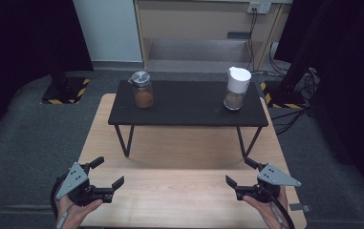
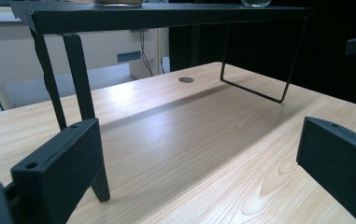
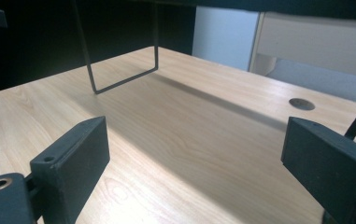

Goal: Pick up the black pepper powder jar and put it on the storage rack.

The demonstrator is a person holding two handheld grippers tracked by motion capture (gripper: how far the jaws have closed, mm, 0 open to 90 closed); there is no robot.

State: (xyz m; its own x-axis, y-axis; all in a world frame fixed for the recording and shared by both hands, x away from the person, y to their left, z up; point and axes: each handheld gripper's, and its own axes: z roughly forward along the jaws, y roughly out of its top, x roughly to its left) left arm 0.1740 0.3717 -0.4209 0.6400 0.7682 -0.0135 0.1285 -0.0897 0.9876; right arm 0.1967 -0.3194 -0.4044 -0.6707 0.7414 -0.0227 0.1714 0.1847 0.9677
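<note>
At the near left of the wooden table (image 1: 189,148), the left gripper (image 1: 109,172) rests low in a person's hand, jaws spread wide with nothing between them; the wrist is cut off by the bottom edge. Farther back a black shelf (image 1: 189,102) stands on thin legs. On its left end sits a glass jar (image 1: 142,90) with a metal lid and brownish contents, hard to identify. In the left gripper view the jar (image 2: 117,3) shows as a cropped base. On the shelf's right end stands a white-lidded jar (image 1: 236,88), its contents unclear. At the near right, the right gripper (image 1: 240,172) is likewise wide and empty.
</note>
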